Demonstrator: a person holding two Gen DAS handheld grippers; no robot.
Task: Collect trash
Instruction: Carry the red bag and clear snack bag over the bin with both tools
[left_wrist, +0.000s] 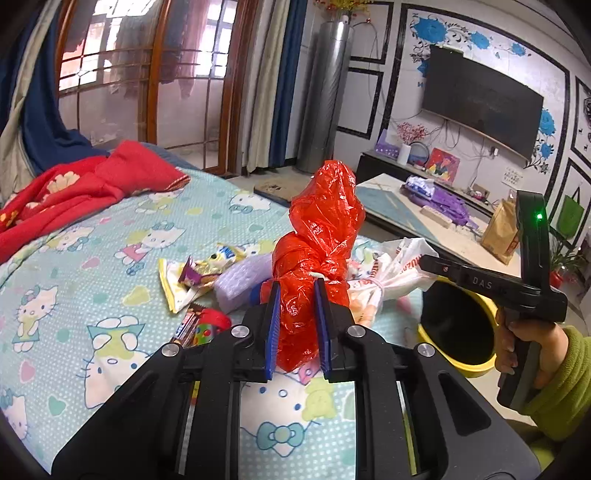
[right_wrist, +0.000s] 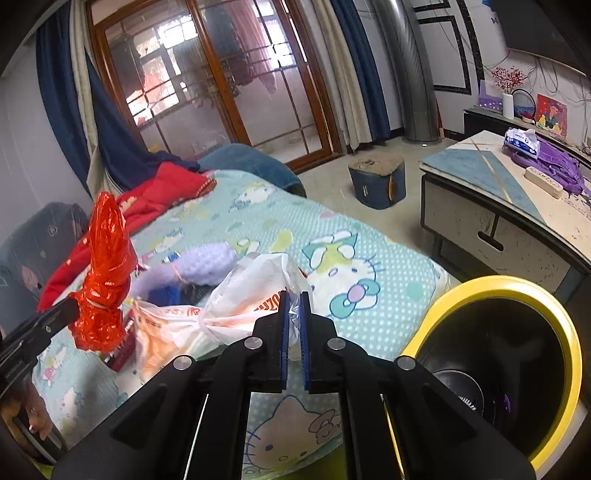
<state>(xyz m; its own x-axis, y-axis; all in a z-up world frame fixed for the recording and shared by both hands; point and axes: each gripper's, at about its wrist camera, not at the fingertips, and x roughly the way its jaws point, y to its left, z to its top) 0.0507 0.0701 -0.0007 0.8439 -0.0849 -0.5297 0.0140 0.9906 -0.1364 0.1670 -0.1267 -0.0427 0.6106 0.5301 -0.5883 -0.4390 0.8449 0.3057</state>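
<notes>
L gripper (left_wrist: 297, 291) clamped on red bag (left_wrist: 317, 236), R gripper (right_wrist: 294, 306) pinching white bag (right_wrist: 251, 291); both bags just off the bedsheet (left_wrist: 92, 229). Step: pickup done, carry pending. Next, I'd judge: swing both over the yellow bin (right_wrist: 554, 317) beside the bed, then release. R view shows the bin's inside; L view shows wrappers (left_wrist: 192, 273) left.

Red plastic bag (left_wrist: 314, 254): knotted, crinkled, upright, raised off the bedspread (left_wrist: 92, 258). White plastic bag (right_wrist: 236, 306): tied, printed orange, lifted near bedspread's edge. Snack wrappers (left_wrist: 192, 275): flat on bedspread. Yellow-rimmed bin (right_wrist: 546, 306): beside the bed.
</notes>
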